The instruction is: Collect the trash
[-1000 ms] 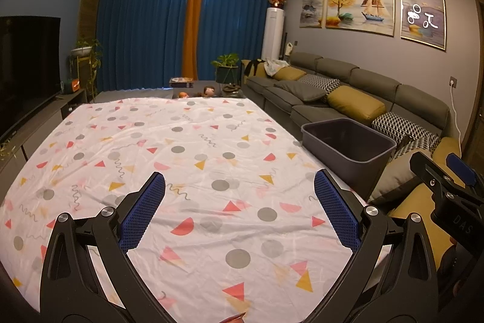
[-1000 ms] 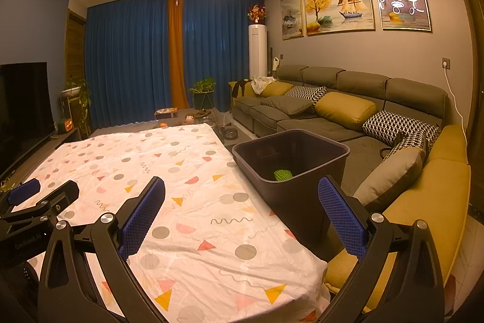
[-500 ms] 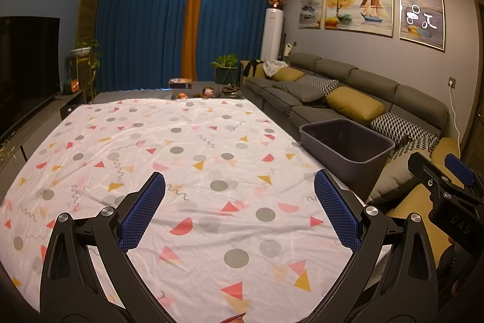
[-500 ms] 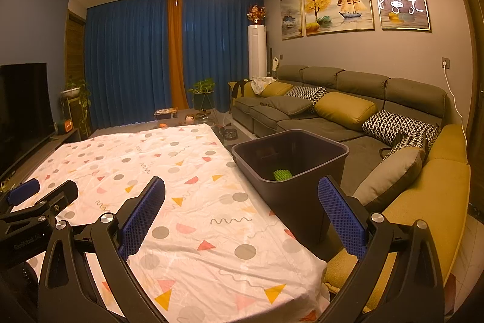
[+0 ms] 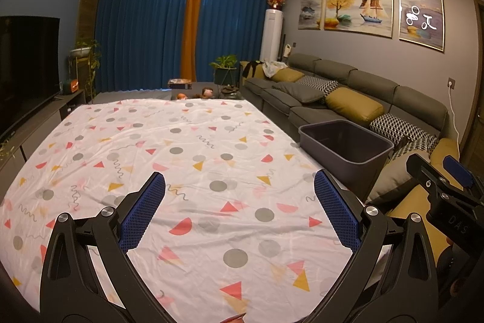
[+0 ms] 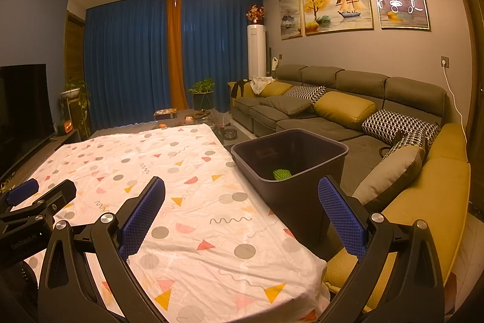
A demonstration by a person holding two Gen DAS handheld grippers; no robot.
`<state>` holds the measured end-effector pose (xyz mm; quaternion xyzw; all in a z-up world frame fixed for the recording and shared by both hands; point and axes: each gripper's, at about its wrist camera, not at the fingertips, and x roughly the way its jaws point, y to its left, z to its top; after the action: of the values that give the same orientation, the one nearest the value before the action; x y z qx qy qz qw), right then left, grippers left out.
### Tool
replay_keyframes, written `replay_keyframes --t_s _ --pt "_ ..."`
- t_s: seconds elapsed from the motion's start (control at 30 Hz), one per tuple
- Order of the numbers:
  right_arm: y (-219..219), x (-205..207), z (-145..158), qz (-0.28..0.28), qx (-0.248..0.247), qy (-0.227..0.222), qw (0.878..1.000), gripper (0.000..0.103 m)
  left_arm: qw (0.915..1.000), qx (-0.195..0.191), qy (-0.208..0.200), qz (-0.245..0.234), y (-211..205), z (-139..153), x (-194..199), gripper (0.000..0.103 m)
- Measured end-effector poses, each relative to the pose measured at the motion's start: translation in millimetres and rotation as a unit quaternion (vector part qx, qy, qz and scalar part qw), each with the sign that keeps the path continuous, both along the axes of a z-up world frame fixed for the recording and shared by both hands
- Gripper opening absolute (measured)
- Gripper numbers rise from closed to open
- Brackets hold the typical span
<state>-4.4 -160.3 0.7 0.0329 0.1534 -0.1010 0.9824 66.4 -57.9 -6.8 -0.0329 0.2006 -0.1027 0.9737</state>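
Note:
A dark grey bin [image 6: 290, 168] stands at the table's right edge, between the table and the sofa; it also shows in the left wrist view [image 5: 345, 150]. A green ridged piece of trash [image 6: 282, 174] lies inside it. My left gripper [image 5: 240, 202] is open and empty above the near part of the patterned tablecloth [image 5: 181, 159]. My right gripper [image 6: 242, 208] is open and empty over the table's near right corner, just in front of the bin. Each gripper shows at the edge of the other's view. I see no loose trash on the cloth.
A grey sofa [image 6: 348, 111] with yellow and patterned cushions runs along the right. A TV [image 5: 27, 62] on a low cabinet lines the left wall. Small objects and a plant [image 5: 225, 65] stand beyond the table's far end, before blue curtains.
Both views are almost the same; the left gripper has drifted very slightly. Both grippers stay open and empty.

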Motion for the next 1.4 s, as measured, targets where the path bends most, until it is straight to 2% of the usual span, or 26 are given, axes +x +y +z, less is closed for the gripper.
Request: replay_keyframes --t_s 1.4 --pt "0.8 -1.0 0.9 -0.001 0.003 -0.005 1.0 0.097 1.0 0.0 -0.002 -0.004 -0.3 2.9 -4.1 0.097"
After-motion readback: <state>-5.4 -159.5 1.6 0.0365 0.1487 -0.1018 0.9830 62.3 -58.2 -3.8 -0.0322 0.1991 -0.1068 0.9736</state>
